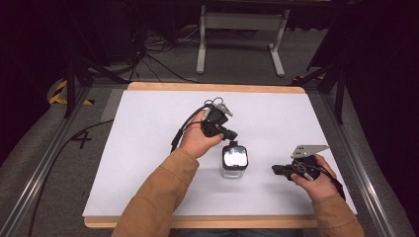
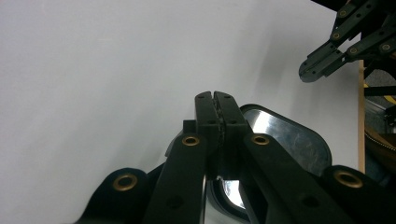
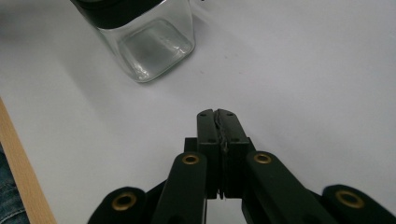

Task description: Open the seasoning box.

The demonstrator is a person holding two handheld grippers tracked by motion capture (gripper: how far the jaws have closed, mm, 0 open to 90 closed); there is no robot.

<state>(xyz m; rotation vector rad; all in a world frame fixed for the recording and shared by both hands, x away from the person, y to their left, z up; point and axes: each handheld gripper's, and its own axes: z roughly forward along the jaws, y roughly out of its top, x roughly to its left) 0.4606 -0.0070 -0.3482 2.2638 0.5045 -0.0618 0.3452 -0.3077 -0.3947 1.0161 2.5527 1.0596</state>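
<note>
A clear square jar (image 1: 234, 160) with a black-rimmed, shiny lid (image 2: 289, 135) stands upright on the white table top (image 1: 148, 148), right of centre near the front. My left gripper (image 1: 231, 134) hovers just over the lid's far edge, its jaws pressed shut with nothing seen between the tips (image 2: 215, 95). My right gripper (image 1: 274, 169) rests low to the jar's right, pointing at it and apart from it, shut and empty (image 3: 216, 113). The jar's glass body (image 3: 149, 46) shows ahead of those jaws. The right gripper (image 2: 306, 70) also appears at the top right of the left gripper view.
A wooden strip (image 1: 207, 88) borders the white top at the back, and another (image 3: 18, 158) runs along the front. Metal rails (image 1: 44, 163) flank the table. Cables (image 1: 148, 54) and a white stand (image 1: 242, 22) lie on the floor beyond.
</note>
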